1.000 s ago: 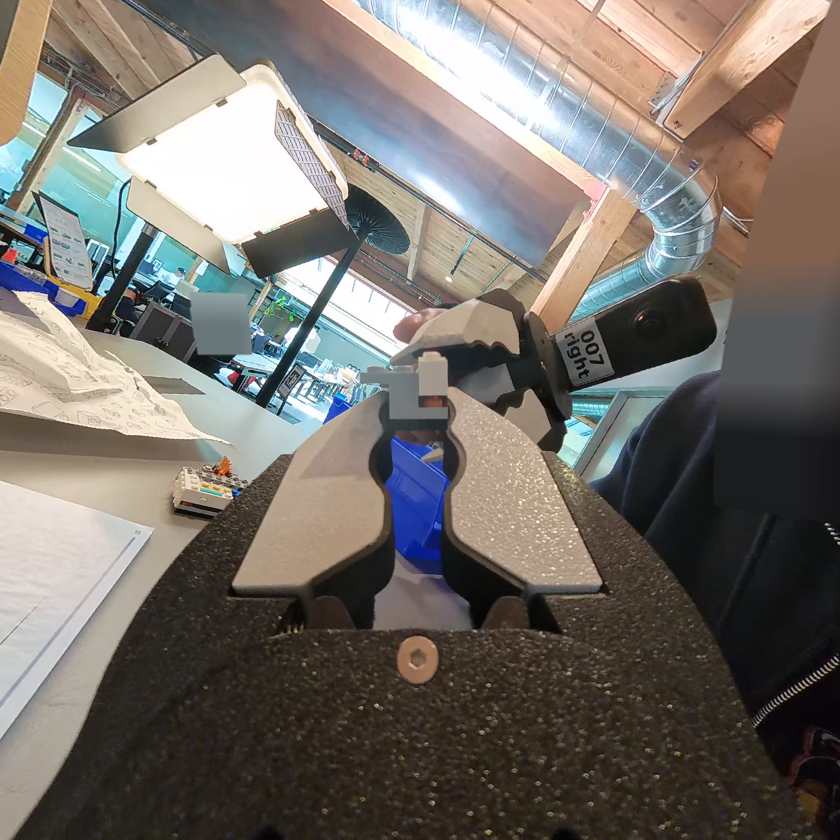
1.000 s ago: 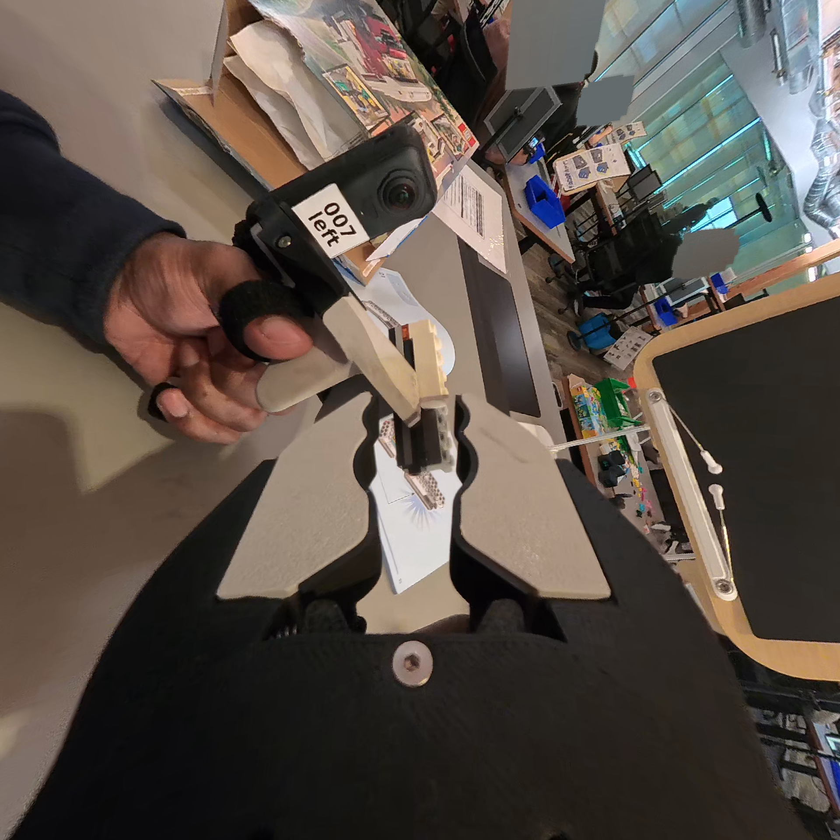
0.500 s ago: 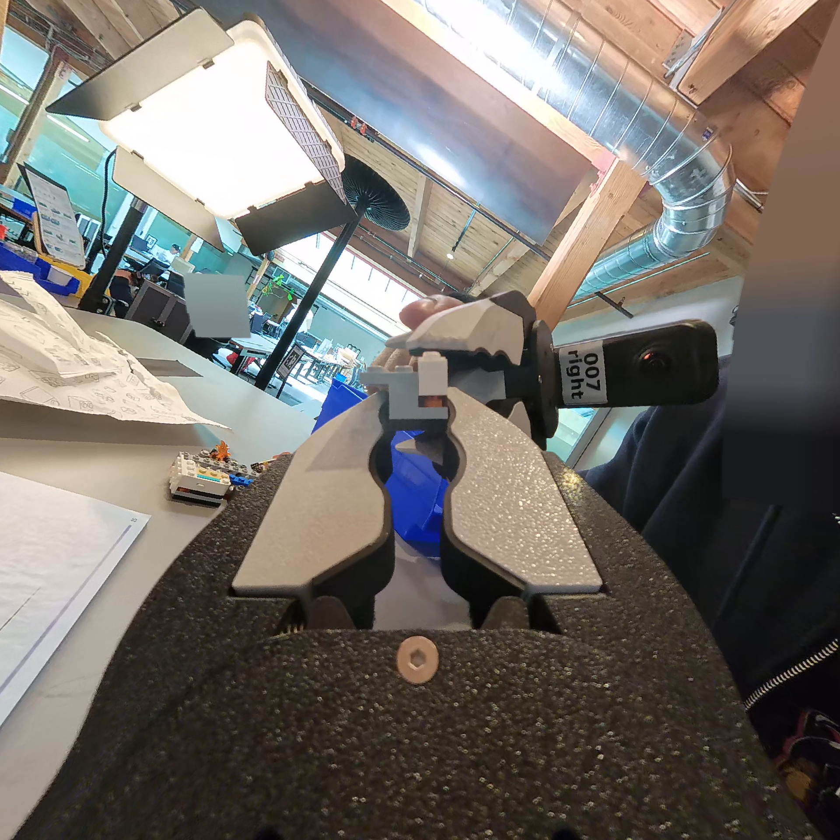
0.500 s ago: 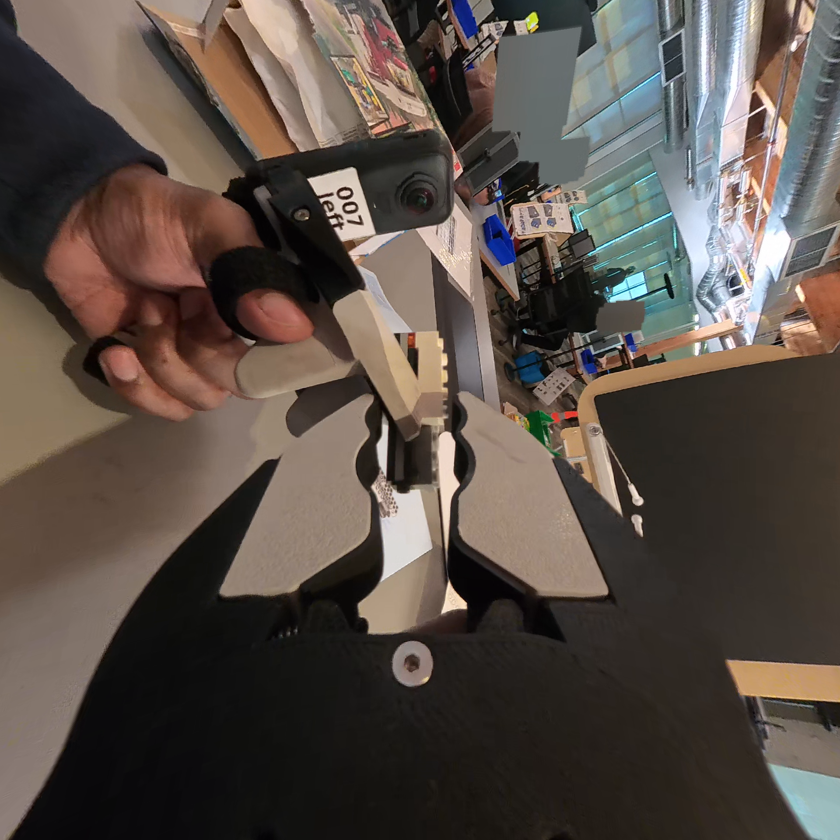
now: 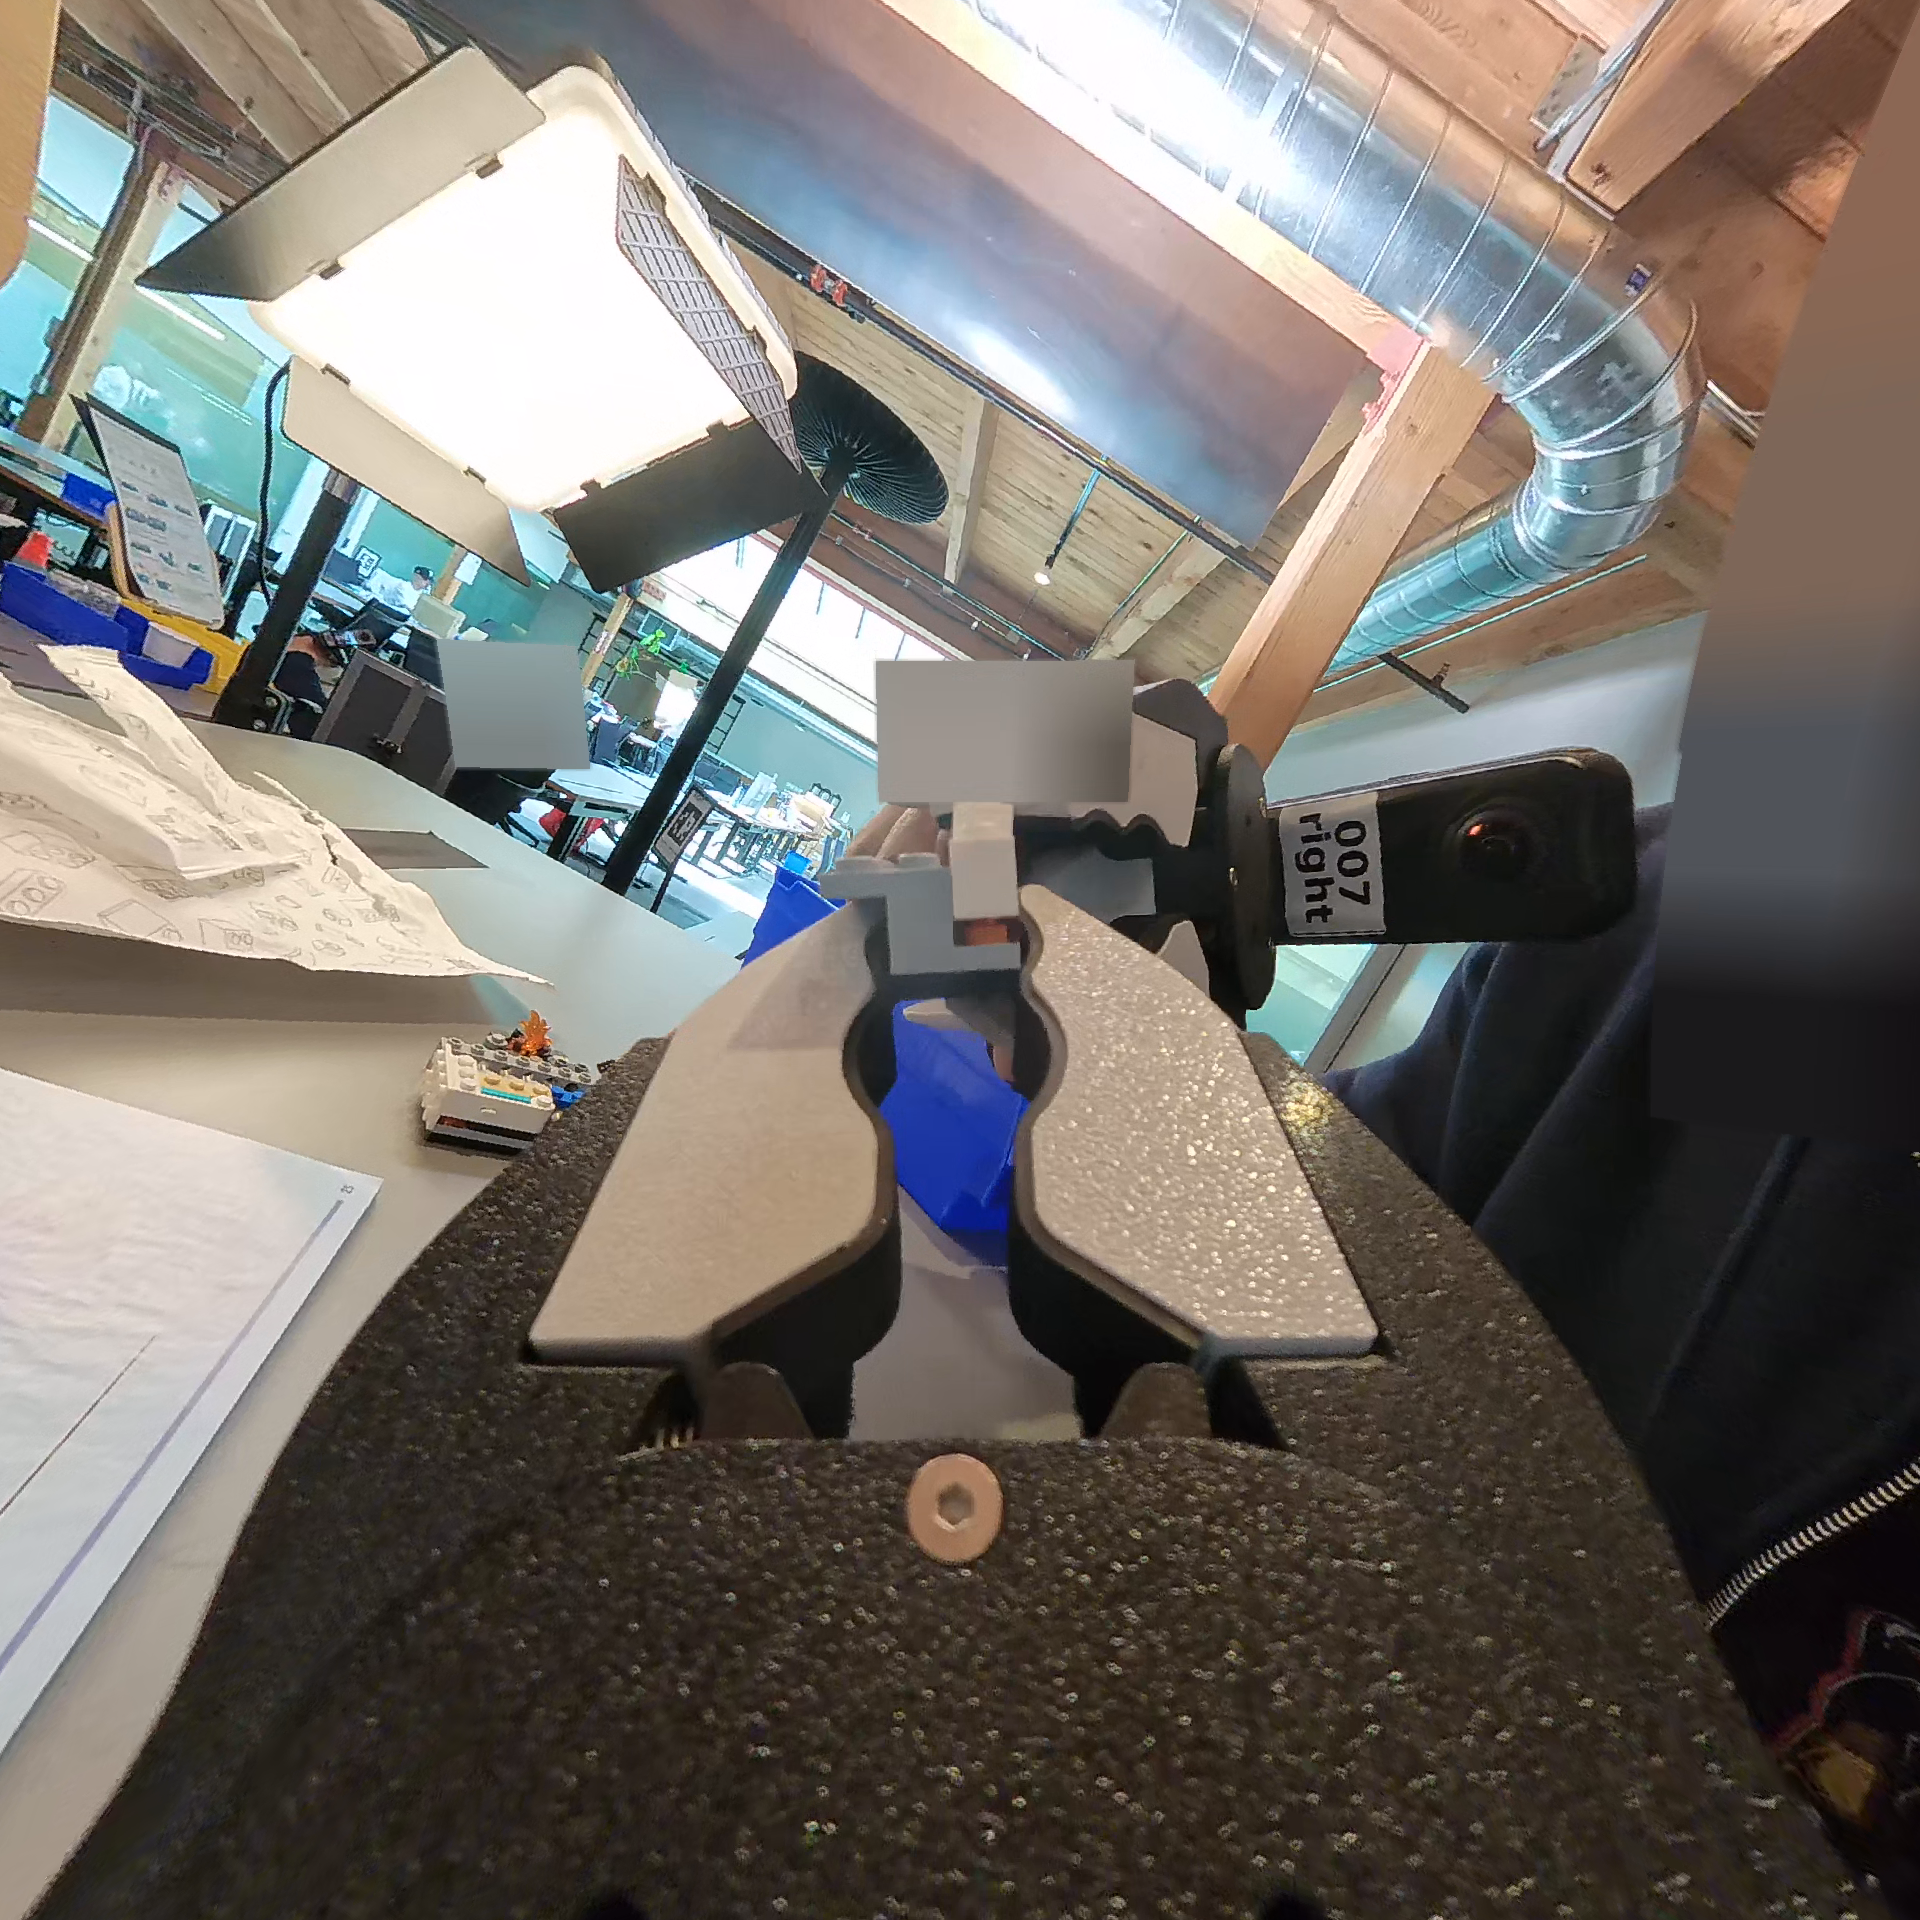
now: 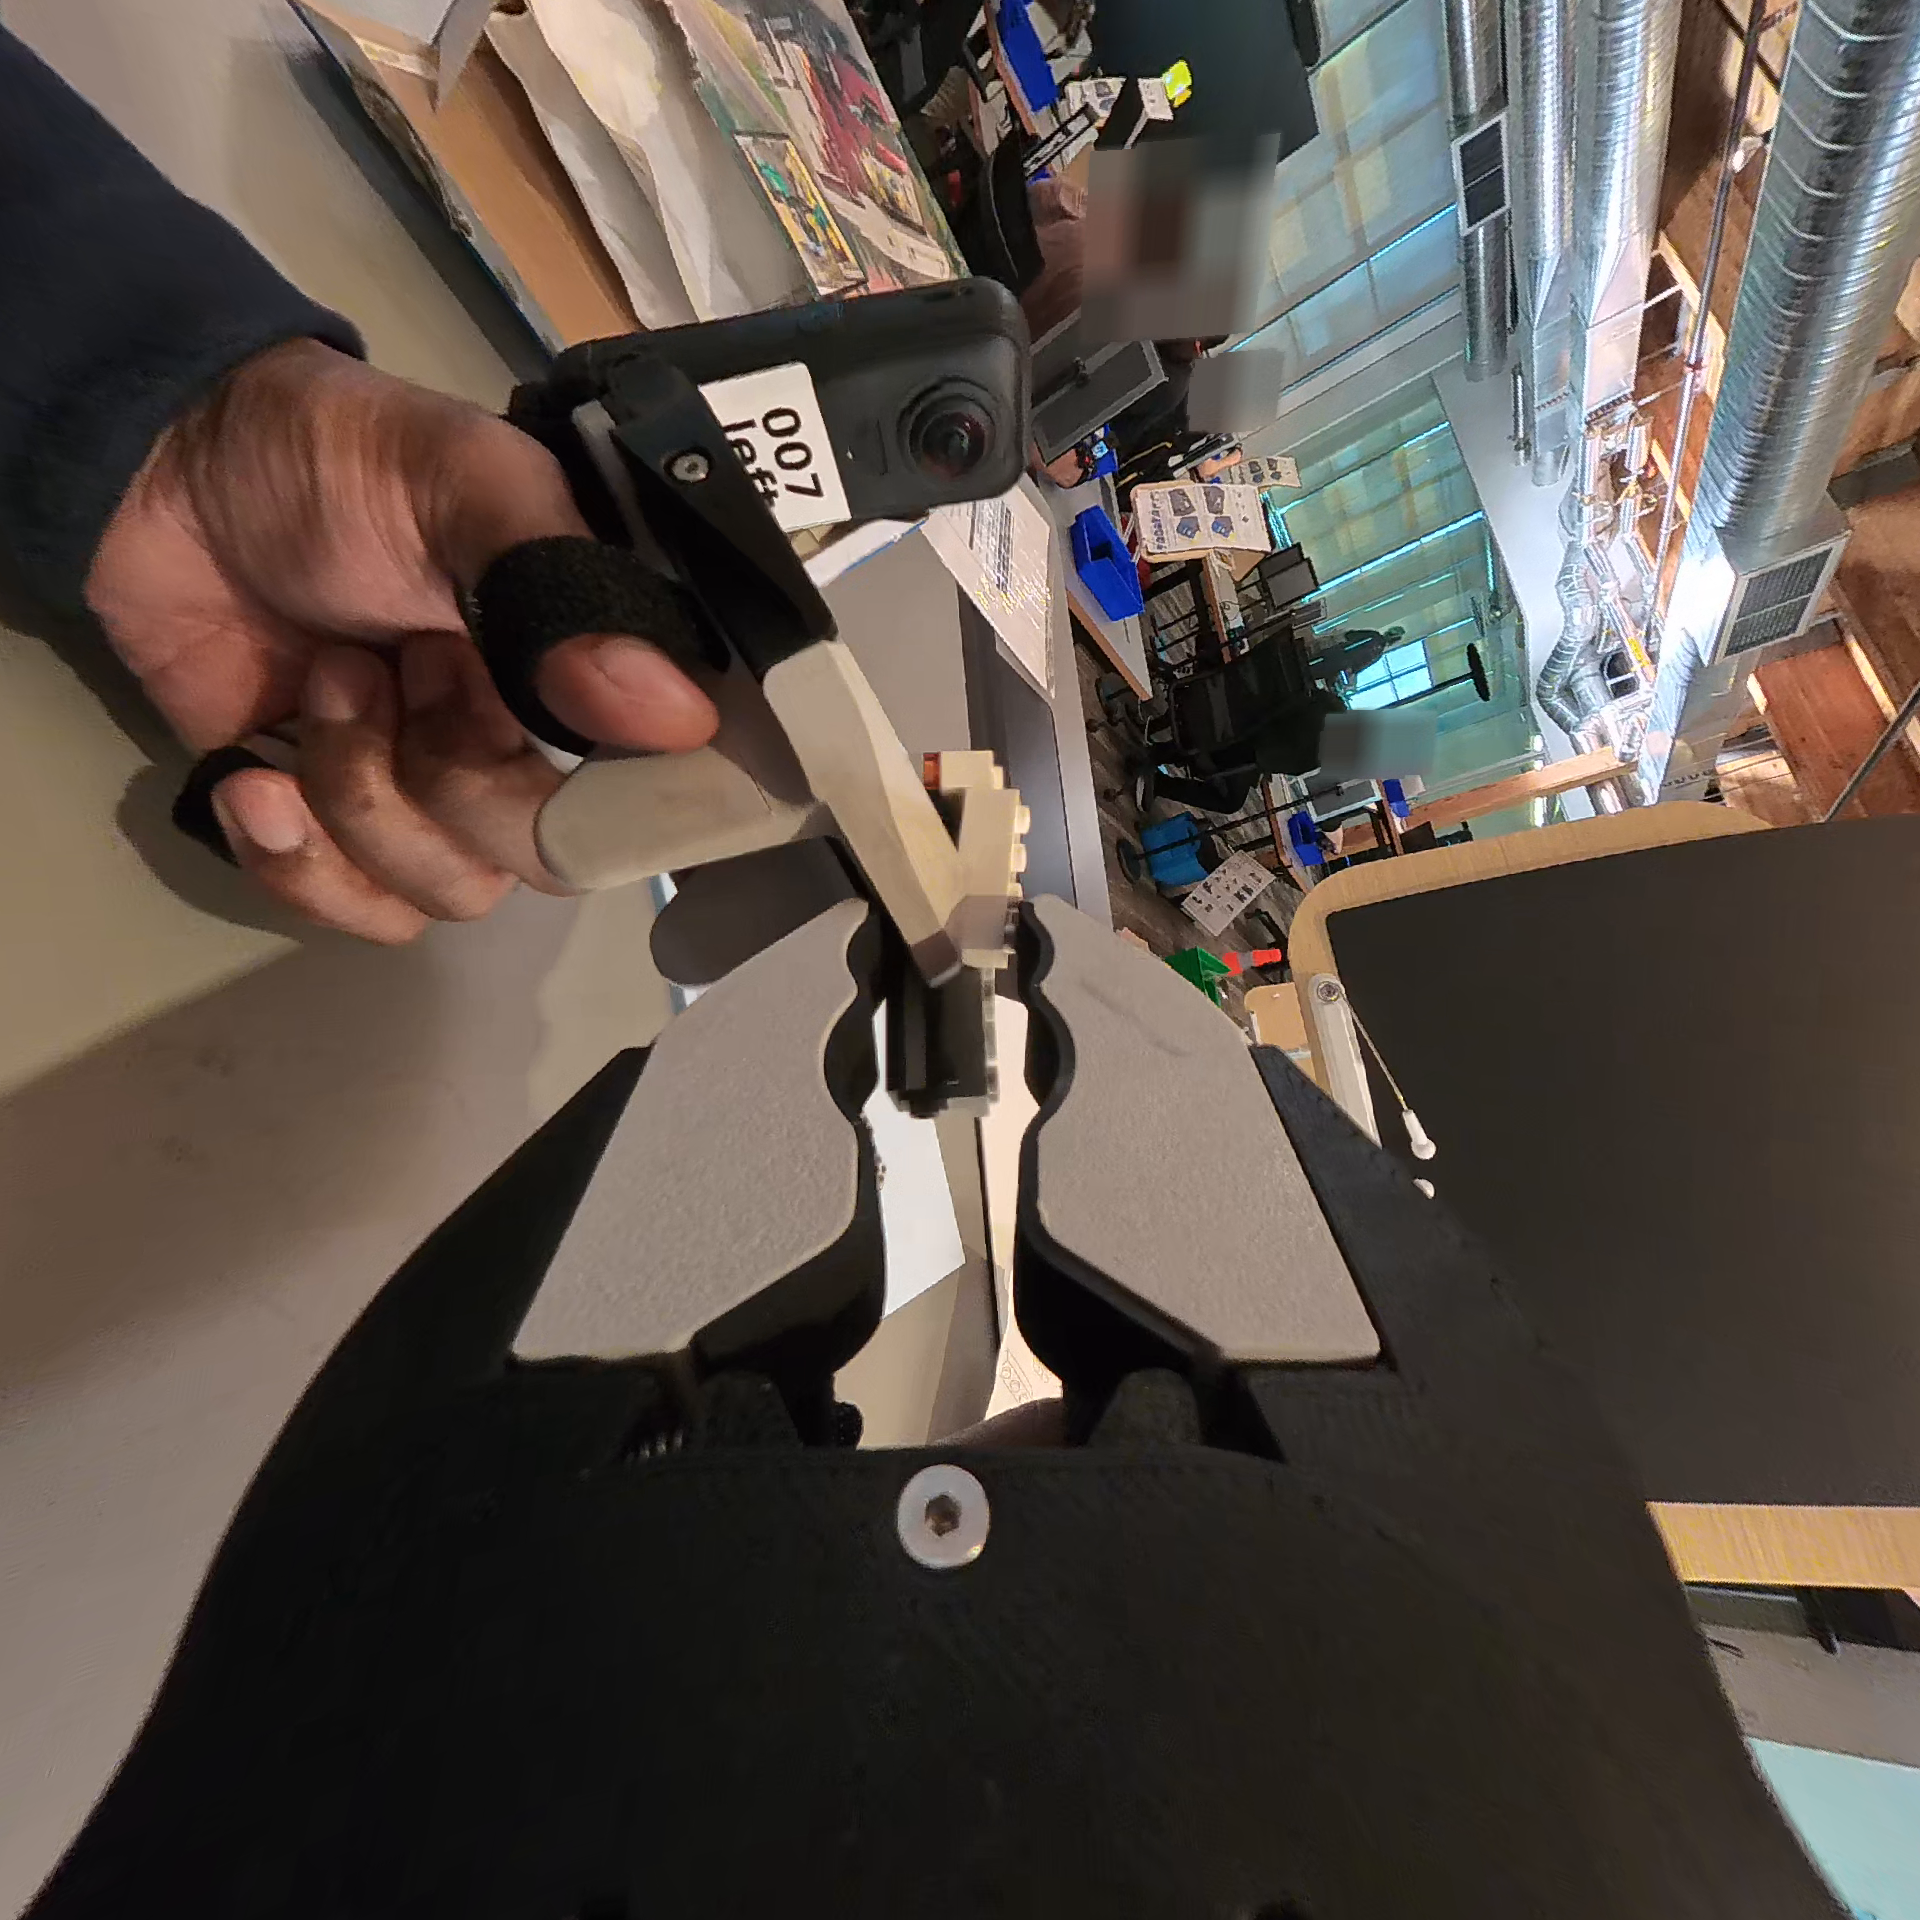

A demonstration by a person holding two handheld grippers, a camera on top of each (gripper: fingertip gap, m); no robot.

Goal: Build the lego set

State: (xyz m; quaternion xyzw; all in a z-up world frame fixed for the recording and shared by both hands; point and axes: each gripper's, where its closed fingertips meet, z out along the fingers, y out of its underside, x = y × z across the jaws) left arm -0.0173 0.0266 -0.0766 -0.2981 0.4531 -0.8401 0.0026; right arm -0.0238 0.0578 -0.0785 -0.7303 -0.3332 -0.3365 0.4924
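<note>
My left gripper (image 5: 951,935) is shut on a small brick assembly (image 5: 925,925) of grey bricks with a white brick (image 5: 982,862) and an orange bit, held up in the air. My right gripper (image 6: 951,935) comes at it from the other side. The right gripper's pads lie against the sides of the same assembly (image 6: 987,883), which has a black part (image 6: 935,1039) lying between the jaws. One left finger (image 6: 883,790) crosses into the right jaws. In the left wrist view a right finger (image 5: 961,1013) shows under the assembly; the other is behind a blurred patch.
A grey table (image 5: 312,997) holds a small brick build (image 5: 499,1091), a white sheet (image 5: 135,1278) and a crumpled printed sheet (image 5: 208,862). A blue bin (image 5: 956,1132) lies beyond the fingers. A person's hand (image 6: 343,644) holds the left gripper. A black board (image 6: 1610,1143) stands at the right.
My right jaws have narrowed onto the brick assembly and the gap beside it has closed. The right gripper has rolled to a more level pose. My left gripper kept its grip.
</note>
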